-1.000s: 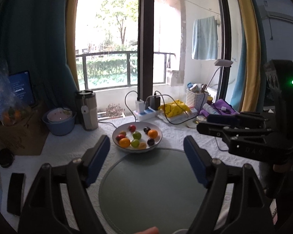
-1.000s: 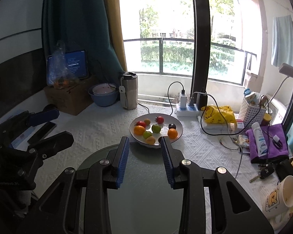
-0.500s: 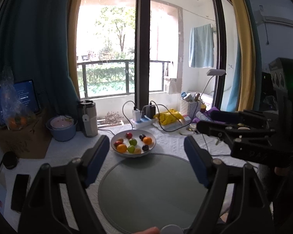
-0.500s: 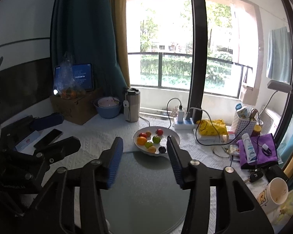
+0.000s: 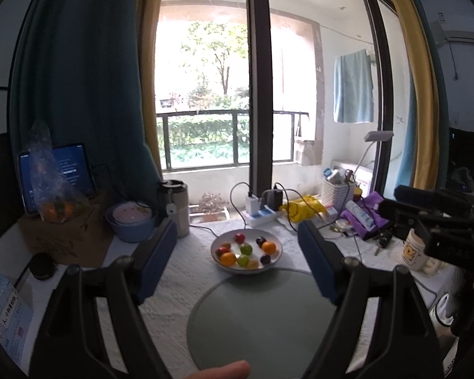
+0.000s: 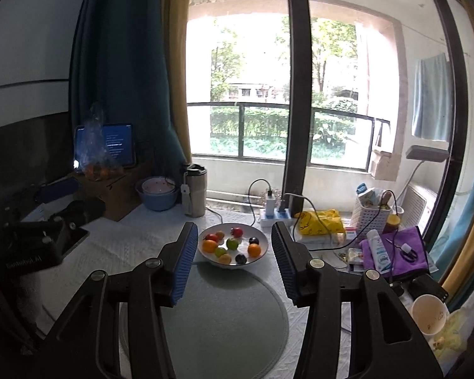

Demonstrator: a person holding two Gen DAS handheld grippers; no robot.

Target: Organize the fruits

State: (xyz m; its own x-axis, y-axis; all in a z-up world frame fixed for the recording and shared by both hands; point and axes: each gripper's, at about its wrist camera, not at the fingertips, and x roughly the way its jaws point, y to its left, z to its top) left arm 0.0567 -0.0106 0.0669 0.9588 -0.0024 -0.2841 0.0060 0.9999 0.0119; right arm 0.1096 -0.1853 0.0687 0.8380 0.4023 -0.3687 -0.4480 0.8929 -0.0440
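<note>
The fruits are held in a white bowl that stands near the middle of the table, just beyond the far edge of a round grey mat, which is seen bare. Whether the fruits are already gathered as intended or are yet to be sorted cannot be settled, since this arrangement fits both. From left to right, the table's left edge is occupied by a cardboard box and a blue bowl; a metal tumbler is placed just right of these. The left gripper is held above the near edge with its jaws wide apart and nothing between them. The right gripper is likewise spread and empty, with the bowl framed between its pads. If a fruit is to be taken, a single piece should be centred between the pads and closed on gently, as the pieces are small, round and set close together. Open room is offered over the mat; the right edge is crowded by a power strip with cables, a white basket, a purple cloth and a mug, so sweeps there should be avoided.
</note>
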